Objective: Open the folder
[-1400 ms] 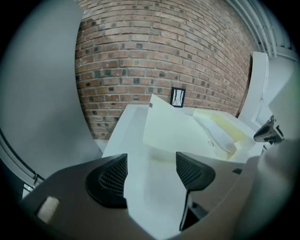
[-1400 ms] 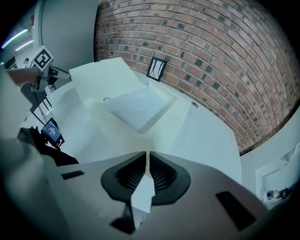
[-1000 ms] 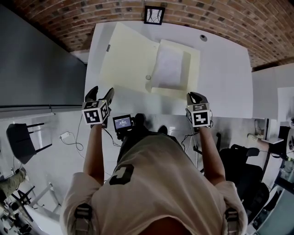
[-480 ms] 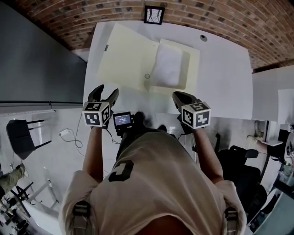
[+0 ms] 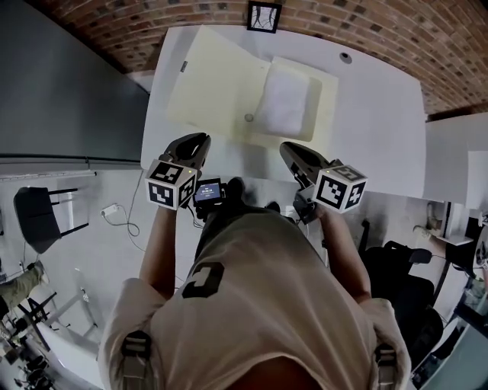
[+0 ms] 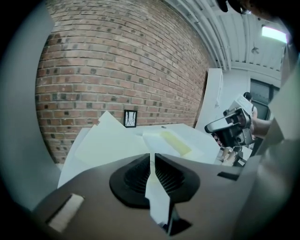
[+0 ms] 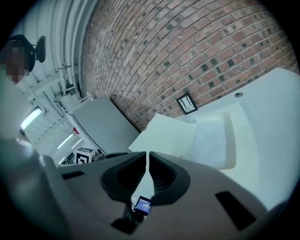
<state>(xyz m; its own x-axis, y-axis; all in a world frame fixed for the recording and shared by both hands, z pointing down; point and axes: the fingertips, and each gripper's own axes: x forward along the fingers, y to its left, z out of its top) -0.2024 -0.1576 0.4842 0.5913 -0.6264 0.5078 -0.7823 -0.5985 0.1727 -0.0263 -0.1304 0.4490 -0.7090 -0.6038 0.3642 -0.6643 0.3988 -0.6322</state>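
The cream folder (image 5: 215,85) lies open on the white table (image 5: 374,129). Its cover is spread to the left, and a white sheet (image 5: 286,103) rests in its right half. Both grippers hover at the table's near edge, apart from the folder. My left gripper (image 5: 200,140) has just been closing and is shut with nothing between its jaws. My right gripper (image 5: 287,149) is also shut and empty. In the left gripper view the folder (image 6: 108,143) lies beyond the shut left gripper (image 6: 151,157). The right gripper view shows the folder (image 7: 174,133) past the right gripper (image 7: 148,155).
A small framed picture (image 5: 264,15) stands at the table's far edge against the brick. A grey panel (image 5: 69,91) flanks the table on the left. A small device with a lit screen (image 5: 207,192) sits by the person's chest. A dark chair (image 5: 404,282) stands at the right.
Both grippers drew back from the table's near edge and rose. The left jaws went from wide open to shut. The right gripper rolled. The folder stayed open and still.
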